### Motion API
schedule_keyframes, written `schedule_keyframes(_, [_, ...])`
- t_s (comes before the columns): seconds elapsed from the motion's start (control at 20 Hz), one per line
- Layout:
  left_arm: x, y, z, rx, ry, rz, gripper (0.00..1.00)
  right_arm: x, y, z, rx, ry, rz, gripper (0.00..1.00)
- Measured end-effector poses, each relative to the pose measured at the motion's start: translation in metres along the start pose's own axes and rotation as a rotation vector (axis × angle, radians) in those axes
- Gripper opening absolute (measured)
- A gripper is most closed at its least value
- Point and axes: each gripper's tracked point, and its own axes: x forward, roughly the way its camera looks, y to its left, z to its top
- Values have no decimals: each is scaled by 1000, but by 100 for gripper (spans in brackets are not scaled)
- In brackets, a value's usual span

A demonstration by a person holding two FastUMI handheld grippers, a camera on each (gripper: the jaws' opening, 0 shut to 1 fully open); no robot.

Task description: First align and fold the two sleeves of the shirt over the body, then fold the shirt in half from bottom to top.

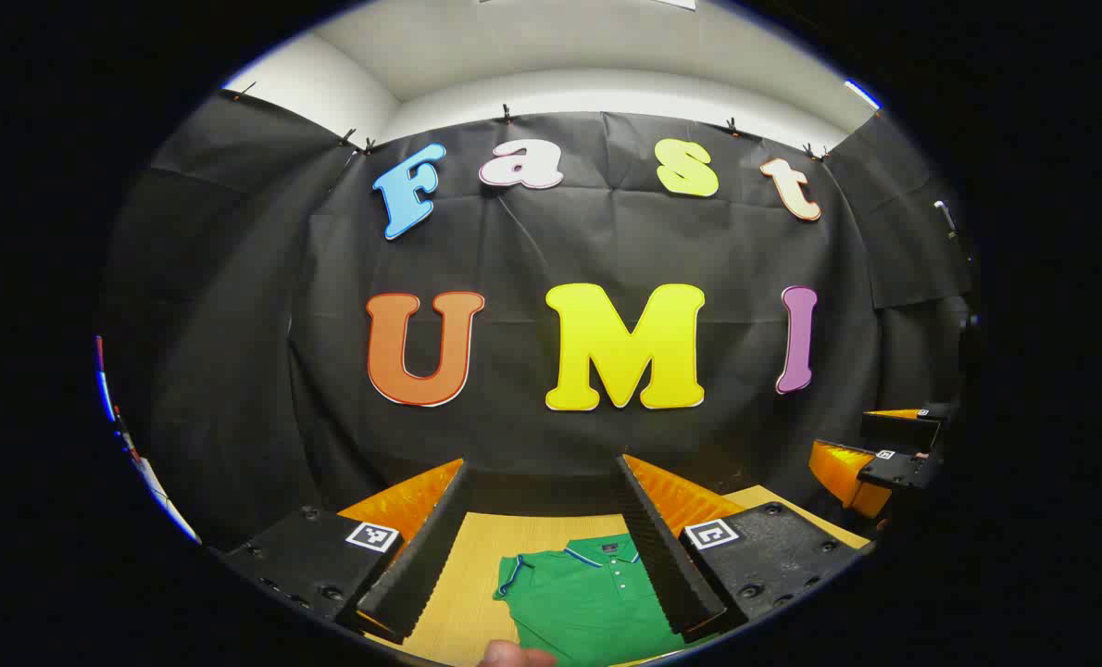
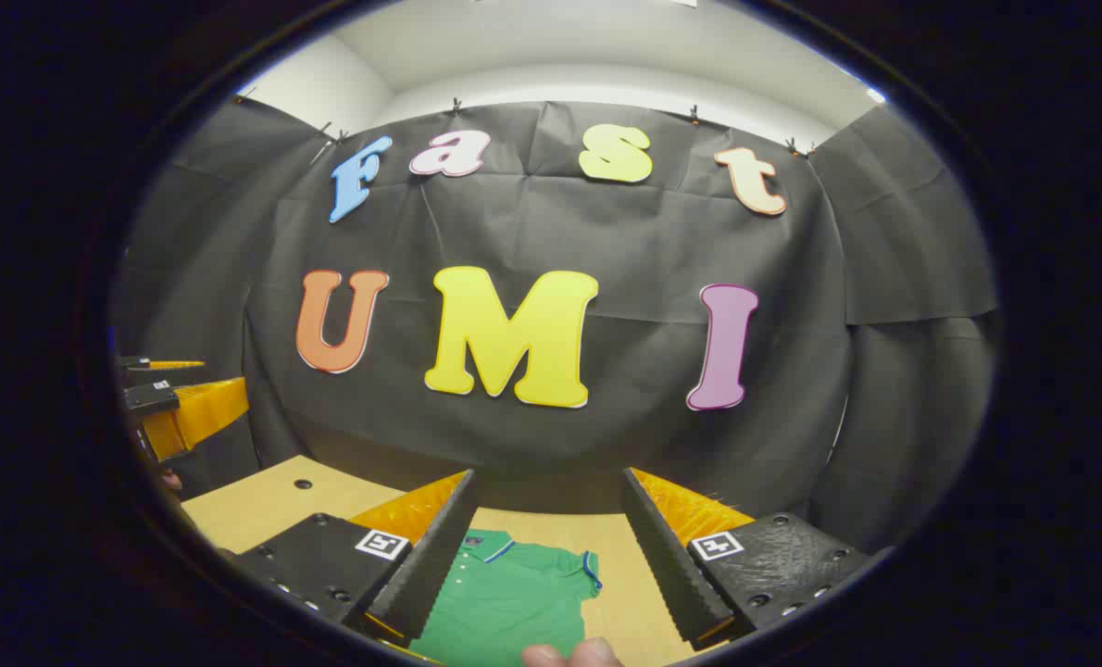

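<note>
Both hand-held grippers, left (image 1: 544, 500) and right (image 2: 551, 505), hang spread apart above the green shirt (image 1: 588, 597); no legible brand.

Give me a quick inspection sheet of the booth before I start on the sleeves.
Surface: wooden table, a small hole near its far left.
Job's things: green polo shirt lying flat, collar toward the wall, sleeves not yet folded.
Clutter: nothing seen.
Grippers: left gripper open above the shirt; right gripper open above the shirt; neither touches it.
Cables: nothing seen.
Surroundings: black cloth wall clipped up, white ceiling above.
</note>
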Motion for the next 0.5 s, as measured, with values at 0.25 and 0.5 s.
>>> schedule_keyframes(0.25, [7,-7,-2,-1,7,0,96,5,-10,-6,2,21,1,96])
schedule_keyframes(0.5, [6,-11,-6,-9,19,9,96,5,-20,-10,-10,33,-3,96])
